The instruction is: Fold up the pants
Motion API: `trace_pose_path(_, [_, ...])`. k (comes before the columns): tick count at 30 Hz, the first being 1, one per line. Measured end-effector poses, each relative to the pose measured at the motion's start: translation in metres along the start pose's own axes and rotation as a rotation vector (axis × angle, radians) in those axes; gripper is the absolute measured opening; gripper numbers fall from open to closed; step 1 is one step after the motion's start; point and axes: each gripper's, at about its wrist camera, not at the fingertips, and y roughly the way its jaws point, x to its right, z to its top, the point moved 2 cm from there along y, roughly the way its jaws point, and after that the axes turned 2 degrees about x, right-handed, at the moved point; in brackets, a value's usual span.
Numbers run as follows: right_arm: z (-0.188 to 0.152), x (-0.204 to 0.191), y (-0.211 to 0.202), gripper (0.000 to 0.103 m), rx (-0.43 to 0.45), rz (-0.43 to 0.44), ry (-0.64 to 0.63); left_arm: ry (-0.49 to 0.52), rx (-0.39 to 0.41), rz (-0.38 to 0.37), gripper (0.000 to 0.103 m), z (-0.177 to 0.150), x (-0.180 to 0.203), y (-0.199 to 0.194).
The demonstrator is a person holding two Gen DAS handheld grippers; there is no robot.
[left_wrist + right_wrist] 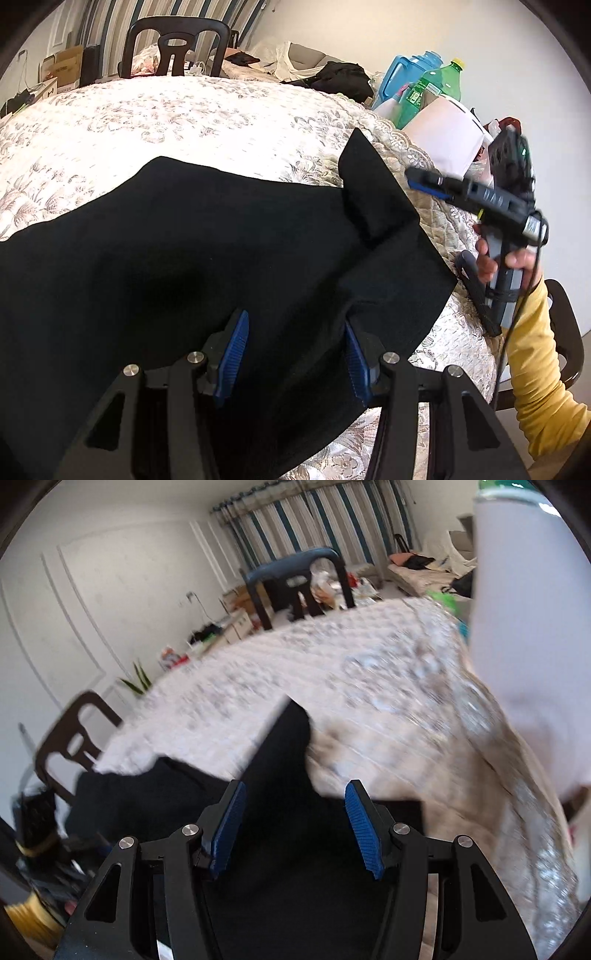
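Note:
Black pants (207, 243) lie spread on a table with a floral quilted cloth (177, 114). A corner of the pants stands folded up at the right (373, 184). My left gripper (295, 325) is open, hovering low over the near part of the pants. My right gripper (424, 179) shows in the left wrist view at the table's right edge, beside the folded-up corner. In the right wrist view the right gripper (293, 794) is open and empty above the pants (280, 834), which reach a point toward the table's middle.
Dark chairs stand at the far side (173, 46) and the left (74, 738) of the table. A green bottle (432, 90), a blue jug (406, 72) and a white roll (447, 136) sit at the table's right edge. A black garment (343, 79) lies beyond.

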Motion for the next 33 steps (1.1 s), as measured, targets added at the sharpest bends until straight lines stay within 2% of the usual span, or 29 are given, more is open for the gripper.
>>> trace_pose_path(2, [-0.008, 0.006, 0.006, 0.057, -0.036, -0.066, -0.008, 0.002, 0.0, 0.0, 0.053, 0.001, 0.0, 0.0])
trace_pose_path(6, [-0.014, 0.003, 0.022, 0.057, -0.086, -0.021, -0.031, 0.003, 0.0, 0.003, 0.053, 0.002, 0.001, 0.0])
trace_pose_path(11, [-0.015, -0.001, 0.047, 0.057, -0.112, -0.08, -0.073, 0.002, 0.0, 0.008, 0.053, 0.0, 0.002, 0.0])
trace_pose_path(16, [-0.021, -0.01, 0.047, 0.056, -0.102, -0.138, -0.167, 0.012, -0.004, 0.014, 0.053, 0.0, 0.002, 0.0])
trace_pose_path(18, [-0.022, -0.012, 0.045, 0.04, -0.103, -0.143, -0.181, 0.016, -0.004, 0.021, 0.053, 0.0, 0.003, 0.0])
trace_pose_path(25, [-0.027, -0.02, 0.039, 0.005, -0.109, -0.125, -0.183, 0.037, -0.016, 0.014, 0.052, -0.004, 0.008, -0.001])
trace_pose_path(29, [-0.029, -0.019, 0.017, 0.005, -0.067, -0.133, -0.164, 0.096, -0.028, 0.006, 0.026, -0.009, 0.019, -0.002])
trace_pose_path(33, [-0.037, -0.014, -0.013, 0.005, -0.025, -0.161, -0.124, 0.136, -0.035, -0.022, 0.02, -0.015, 0.029, -0.003])
